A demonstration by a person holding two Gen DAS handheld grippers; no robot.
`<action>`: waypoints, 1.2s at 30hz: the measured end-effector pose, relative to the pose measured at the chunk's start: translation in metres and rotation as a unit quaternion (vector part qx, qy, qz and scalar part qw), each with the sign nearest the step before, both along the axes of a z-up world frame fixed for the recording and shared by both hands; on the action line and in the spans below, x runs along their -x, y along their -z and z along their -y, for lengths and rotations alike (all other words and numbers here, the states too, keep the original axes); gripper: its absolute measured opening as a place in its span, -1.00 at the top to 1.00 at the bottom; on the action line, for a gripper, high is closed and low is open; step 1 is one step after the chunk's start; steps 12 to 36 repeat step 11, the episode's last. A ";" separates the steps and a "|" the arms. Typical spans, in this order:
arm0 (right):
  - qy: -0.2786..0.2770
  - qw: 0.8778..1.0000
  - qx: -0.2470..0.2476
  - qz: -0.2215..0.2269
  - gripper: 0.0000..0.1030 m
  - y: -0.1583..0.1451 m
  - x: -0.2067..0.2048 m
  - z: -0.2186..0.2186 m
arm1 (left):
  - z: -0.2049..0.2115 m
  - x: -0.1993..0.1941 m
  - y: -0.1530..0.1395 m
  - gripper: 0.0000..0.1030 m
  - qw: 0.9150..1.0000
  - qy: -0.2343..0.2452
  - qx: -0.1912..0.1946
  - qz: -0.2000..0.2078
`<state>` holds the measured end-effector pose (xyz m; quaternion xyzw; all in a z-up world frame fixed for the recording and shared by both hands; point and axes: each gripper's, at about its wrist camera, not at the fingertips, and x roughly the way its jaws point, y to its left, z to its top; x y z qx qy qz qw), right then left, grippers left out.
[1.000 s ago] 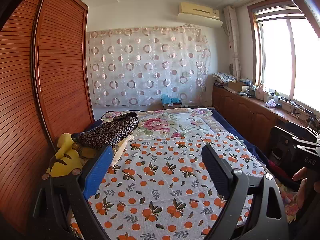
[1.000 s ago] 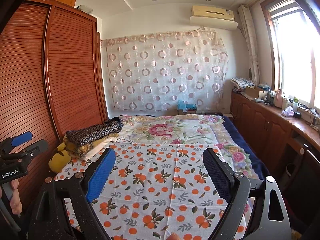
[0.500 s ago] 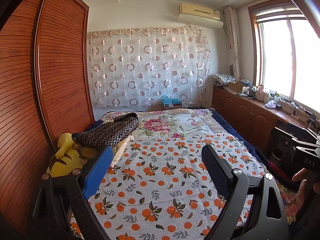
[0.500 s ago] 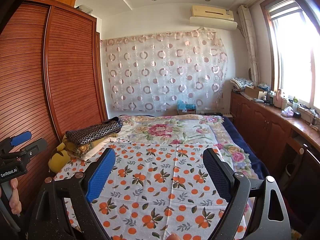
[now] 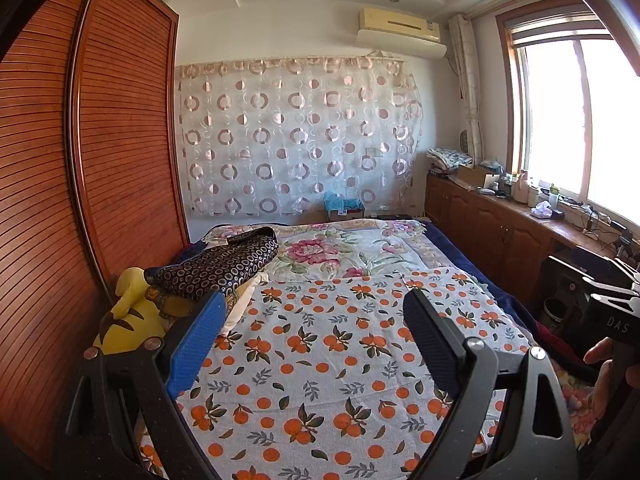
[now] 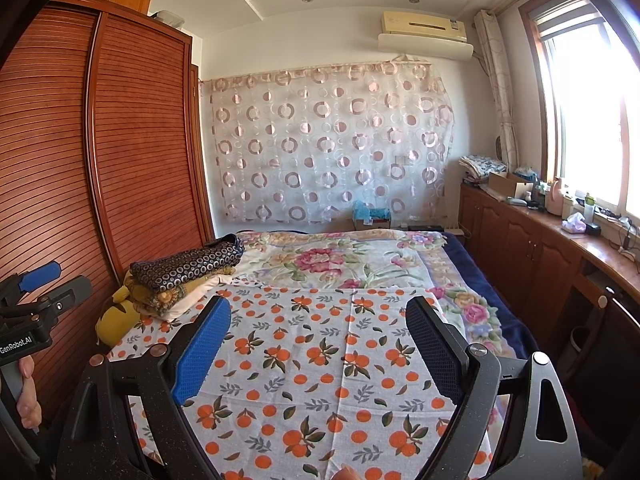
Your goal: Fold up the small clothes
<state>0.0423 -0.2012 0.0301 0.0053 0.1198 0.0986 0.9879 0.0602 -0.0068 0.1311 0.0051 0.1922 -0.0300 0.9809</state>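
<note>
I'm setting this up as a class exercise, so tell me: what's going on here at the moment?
A person holds a two-finger gripper in each hand above a bed. Both the left gripper and the right gripper are open and empty, hovering over a white cloth printed with oranges that lies spread flat on the bed. Nothing is gripped yet, so folding has not begun. At the cloth's far left corner sits a stack of folded clothes topped by a dark circle-patterned garment, beside a yellow plush toy.

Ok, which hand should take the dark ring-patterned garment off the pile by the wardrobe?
Left, probably: the open left gripper has the dark ring-patterned garment just beyond its blue jaw; the open right gripper sits further across the bed.
</note>
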 end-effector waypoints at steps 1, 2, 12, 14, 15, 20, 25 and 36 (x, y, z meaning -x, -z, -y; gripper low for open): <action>0.001 1.000 0.000 0.000 -0.75 0.000 0.000 0.000 | 0.000 0.000 0.000 -0.76 1.000 0.000 0.000 0.000; 0.001 1.000 0.000 0.001 -0.75 0.000 0.000 0.000 | 0.000 0.000 0.000 -0.76 1.000 0.000 0.000 0.000; 0.002 1.000 0.000 0.000 -0.75 0.000 0.000 0.000 | 0.000 0.000 0.001 -0.76 1.000 0.000 0.000 0.001; 0.002 1.000 0.000 0.000 -0.75 0.000 0.000 0.000 | 0.000 0.000 0.001 -0.76 1.000 0.000 0.000 0.001; 0.002 1.000 0.000 0.000 -0.75 0.000 0.000 0.000 | 0.000 0.000 0.001 -0.76 1.000 0.000 0.000 0.001; 0.002 1.000 0.000 0.000 -0.75 0.000 0.000 0.000 | 0.000 0.000 0.001 -0.76 1.000 0.000 0.000 0.001; 0.002 1.000 0.000 0.000 -0.75 0.000 0.000 0.000 | 0.000 0.000 0.001 -0.76 1.000 0.000 0.000 0.001; 0.002 1.000 0.000 0.000 -0.75 0.000 0.000 0.000 | 0.000 0.000 0.001 -0.76 1.000 0.000 0.000 0.001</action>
